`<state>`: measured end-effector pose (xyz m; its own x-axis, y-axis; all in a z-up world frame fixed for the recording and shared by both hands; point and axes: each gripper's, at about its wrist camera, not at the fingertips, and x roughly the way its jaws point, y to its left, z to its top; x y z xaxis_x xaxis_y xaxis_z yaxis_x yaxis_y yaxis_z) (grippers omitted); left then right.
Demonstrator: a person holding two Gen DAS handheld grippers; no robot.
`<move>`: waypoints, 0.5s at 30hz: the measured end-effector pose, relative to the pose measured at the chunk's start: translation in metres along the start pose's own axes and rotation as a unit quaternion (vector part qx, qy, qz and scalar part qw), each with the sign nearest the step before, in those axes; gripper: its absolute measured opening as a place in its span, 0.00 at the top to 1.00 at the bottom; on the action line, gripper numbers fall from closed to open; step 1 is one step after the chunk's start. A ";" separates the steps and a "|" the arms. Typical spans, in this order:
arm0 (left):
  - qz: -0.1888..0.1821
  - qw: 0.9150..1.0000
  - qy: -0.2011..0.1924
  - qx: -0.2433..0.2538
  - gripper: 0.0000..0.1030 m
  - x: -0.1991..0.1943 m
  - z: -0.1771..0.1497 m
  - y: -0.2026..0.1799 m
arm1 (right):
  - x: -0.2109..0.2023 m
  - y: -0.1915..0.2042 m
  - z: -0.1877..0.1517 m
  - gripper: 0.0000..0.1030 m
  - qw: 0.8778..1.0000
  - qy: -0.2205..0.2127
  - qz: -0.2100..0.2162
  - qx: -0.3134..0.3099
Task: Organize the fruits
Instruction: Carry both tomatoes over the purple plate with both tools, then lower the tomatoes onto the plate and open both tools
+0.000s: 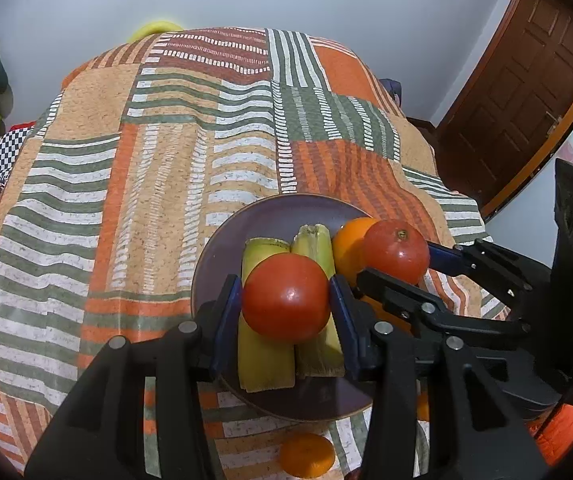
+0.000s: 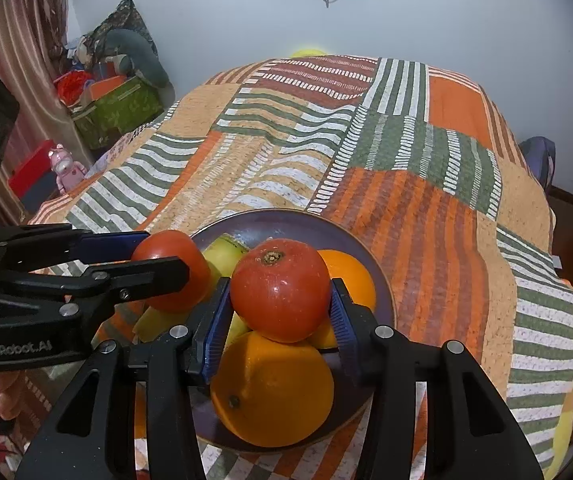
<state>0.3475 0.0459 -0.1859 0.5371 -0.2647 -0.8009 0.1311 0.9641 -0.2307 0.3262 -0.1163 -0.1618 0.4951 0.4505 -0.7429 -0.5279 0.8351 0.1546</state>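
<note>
Glossy smooth tomato (image 1: 286,297); matt glazed plate (image 1: 270,212); quilted cloth bedspread (image 1: 126,160); matt black plastic claw (image 1: 286,312).

- The right claw (image 2: 280,314) is clamped on a red tomato (image 2: 280,290), its blue pads (image 2: 216,318) pressed against both sides of the fruit.
- That tomato sits above a purple plate (image 2: 370,248) holding a large orange (image 2: 272,390) in front and another orange (image 2: 350,280) behind.
- Yellow-green pieces (image 2: 224,256), possibly cut cane, lie on the plate's left part, mostly hidden.
- The left claw (image 2: 154,258) comes in from the left, gripping a second tomato (image 2: 178,272) over the plate's left rim.
- The plate rests on a bed with a striped orange, green and white patchwork cover (image 2: 426,208).
- A pink toy figure (image 2: 64,168) stands beside the bed at left.
</note>
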 end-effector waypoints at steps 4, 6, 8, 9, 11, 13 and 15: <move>0.004 1.000 -0.001 0.004 0.57 0.001 0.000 -0.002 | -0.005 0.001 0.002 0.54 1.000 0.001 -0.014 -0.016; 0.009 1.000 -0.002 0.010 0.57 0.001 0.000 -0.005 | -0.008 0.001 0.001 0.51 1.000 -0.001 -0.016 -0.022; 0.016 1.000 -0.003 0.016 0.57 0.001 0.000 -0.007 | -0.010 0.000 0.000 0.48 1.000 -0.003 -0.014 -0.023; 0.019 1.000 -0.003 0.017 0.57 0.001 0.000 -0.008 | -0.011 -0.001 -0.001 0.46 1.000 -0.004 -0.013 -0.023; 0.019 1.000 -0.002 0.018 0.56 0.001 -0.001 -0.009 | -0.012 -0.001 -0.002 0.45 1.000 -0.005 -0.015 -0.025; 0.016 1.000 -0.002 0.018 0.54 0.000 -0.001 -0.009 | -0.013 -0.001 -0.003 0.45 1.000 -0.005 -0.015 -0.026; 0.011 1.000 -0.001 0.016 0.52 -0.002 -0.001 -0.009 | -0.016 -0.001 -0.004 0.45 1.000 -0.007 -0.016 -0.026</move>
<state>0.3439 0.0373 -0.1828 0.5426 -0.2432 -0.8040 0.1462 0.9699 -0.1947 0.3162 -0.1256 -0.1530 0.5215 0.4275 -0.7384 -0.5462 0.8321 0.0960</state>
